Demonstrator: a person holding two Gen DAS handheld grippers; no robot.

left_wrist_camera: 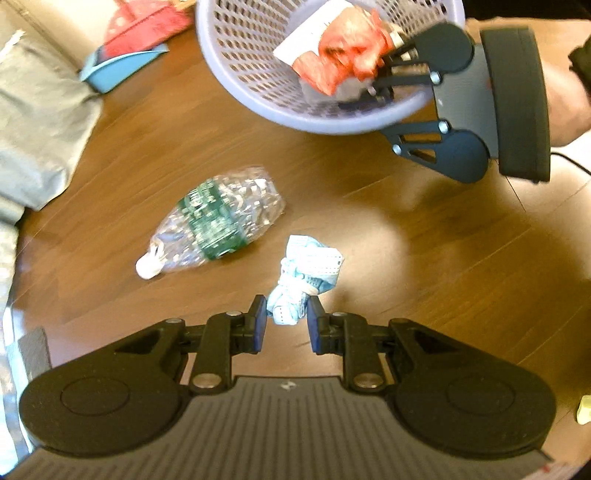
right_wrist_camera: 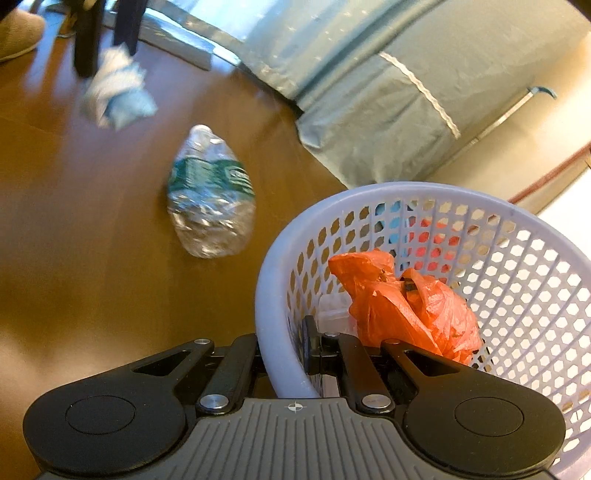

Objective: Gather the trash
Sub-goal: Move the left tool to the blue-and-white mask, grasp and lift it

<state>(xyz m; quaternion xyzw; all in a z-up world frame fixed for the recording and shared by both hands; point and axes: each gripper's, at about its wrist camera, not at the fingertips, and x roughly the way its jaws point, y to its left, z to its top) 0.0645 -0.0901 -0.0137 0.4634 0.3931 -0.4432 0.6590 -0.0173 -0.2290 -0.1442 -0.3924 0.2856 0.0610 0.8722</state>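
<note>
My left gripper (left_wrist_camera: 286,301) is shut on a crumpled blue-and-white wad (left_wrist_camera: 310,266) and holds it just above the wooden floor (left_wrist_camera: 424,258). In the right wrist view, the same wad (right_wrist_camera: 116,94) hangs blurred from the left gripper (right_wrist_camera: 107,61) at the top left. A crushed clear bottle (left_wrist_camera: 214,221) with a green label lies on the floor beside it, also visible as the bottle (right_wrist_camera: 210,195) left of the basket. My right gripper (right_wrist_camera: 286,343) is shut on the rim of a lavender mesh basket (right_wrist_camera: 517,258), which holds an orange plastic bag (right_wrist_camera: 402,306). From the left wrist, the basket (left_wrist_camera: 240,55) and right gripper (left_wrist_camera: 380,79) sit top right.
Grey-green bedding (left_wrist_camera: 37,122) lies at the left, and the same bedding (right_wrist_camera: 369,92) rises behind the bottle. A blue dustpan (left_wrist_camera: 114,70) with a red item sits beyond it. A slipper (right_wrist_camera: 18,33) shows at the far top left. White paper (left_wrist_camera: 310,33) lies in the basket.
</note>
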